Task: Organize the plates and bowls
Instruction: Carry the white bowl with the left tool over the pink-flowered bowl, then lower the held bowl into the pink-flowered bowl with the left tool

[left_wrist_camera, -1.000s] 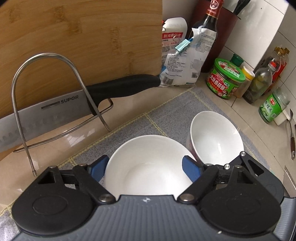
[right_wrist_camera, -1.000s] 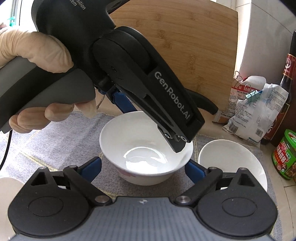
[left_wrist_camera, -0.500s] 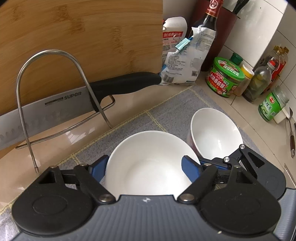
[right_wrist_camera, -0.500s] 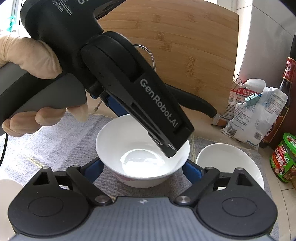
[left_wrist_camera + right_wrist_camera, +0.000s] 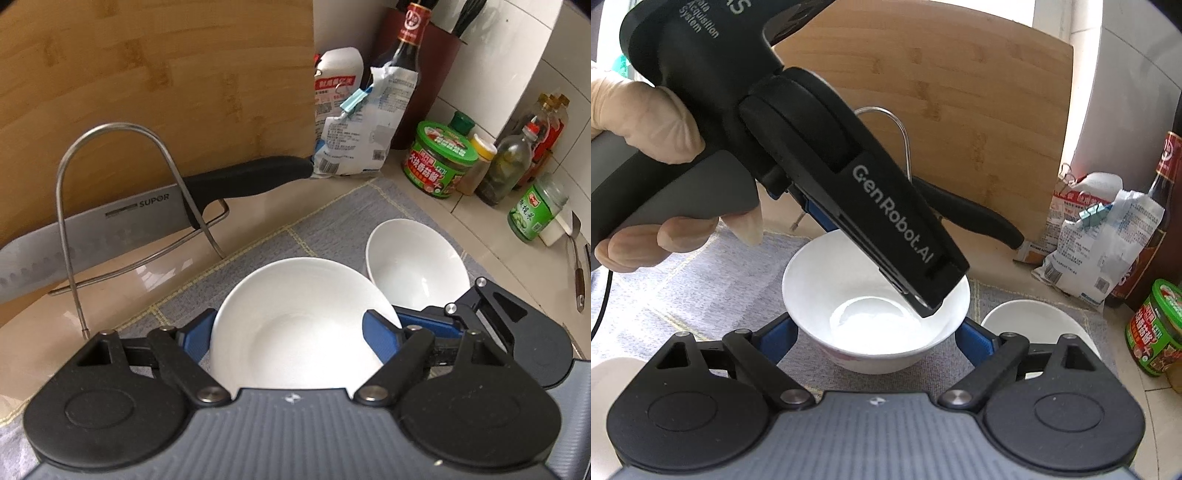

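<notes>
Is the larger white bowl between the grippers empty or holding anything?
Empty. The larger white bowl shows only a bare glossy white interior in both wrist views; nothing lies in it.

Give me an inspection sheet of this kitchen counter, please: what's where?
Surface: grey mat on beige counter.
Job's things: large white bowl beside smaller white bowl, both upright.
Clutter: knife in wire rack, cutting board, clipped bags, jars and bottles.
Tongs: left tongs shut on the large white bowl; right tongs have just been closing, same bowl between them, contact unclear.
Cables: black cable below gloved hand.
Surroundings: white tiled wall.
</notes>
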Demonstrator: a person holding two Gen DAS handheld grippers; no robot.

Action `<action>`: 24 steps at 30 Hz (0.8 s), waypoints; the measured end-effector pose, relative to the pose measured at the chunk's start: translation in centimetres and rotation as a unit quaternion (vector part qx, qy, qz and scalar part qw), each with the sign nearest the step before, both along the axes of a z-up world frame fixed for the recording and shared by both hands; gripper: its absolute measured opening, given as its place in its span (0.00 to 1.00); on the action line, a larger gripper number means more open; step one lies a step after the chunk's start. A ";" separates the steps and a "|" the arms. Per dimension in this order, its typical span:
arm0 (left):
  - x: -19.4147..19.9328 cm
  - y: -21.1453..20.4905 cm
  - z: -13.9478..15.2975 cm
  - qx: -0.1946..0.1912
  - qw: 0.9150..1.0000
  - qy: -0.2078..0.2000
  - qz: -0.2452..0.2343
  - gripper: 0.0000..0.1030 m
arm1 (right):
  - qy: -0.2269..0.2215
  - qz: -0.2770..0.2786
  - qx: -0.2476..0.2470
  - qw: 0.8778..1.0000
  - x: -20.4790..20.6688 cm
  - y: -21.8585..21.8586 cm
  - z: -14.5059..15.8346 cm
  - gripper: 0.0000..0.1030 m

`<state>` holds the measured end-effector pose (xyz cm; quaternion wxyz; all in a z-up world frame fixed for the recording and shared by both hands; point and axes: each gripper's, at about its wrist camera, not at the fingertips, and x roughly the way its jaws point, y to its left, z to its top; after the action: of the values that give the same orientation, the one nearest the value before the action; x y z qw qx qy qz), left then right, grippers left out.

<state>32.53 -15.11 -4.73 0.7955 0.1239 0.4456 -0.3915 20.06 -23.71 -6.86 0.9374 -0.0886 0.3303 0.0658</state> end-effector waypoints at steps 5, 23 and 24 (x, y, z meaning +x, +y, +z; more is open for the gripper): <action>-0.8 0.6 0.9 -0.003 1.000 -0.009 0.003 0.81 | -0.009 0.010 -0.004 1.000 -0.8 0.3 1.0 0.92; -6.2 2.8 4.4 -0.005 0.999 -0.051 0.012 0.81 | -0.032 0.038 -0.009 0.999 -4.9 2.1 4.2 0.92; -6.5 3.0 4.5 -0.004 0.999 -0.052 0.013 0.81 | -0.032 0.040 -0.009 0.999 -5.1 2.3 4.4 0.92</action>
<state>26.07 -12.10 -0.22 0.8231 0.1349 0.4034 -0.3762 14.93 -21.46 -2.50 0.9433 -0.1125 0.2965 0.0976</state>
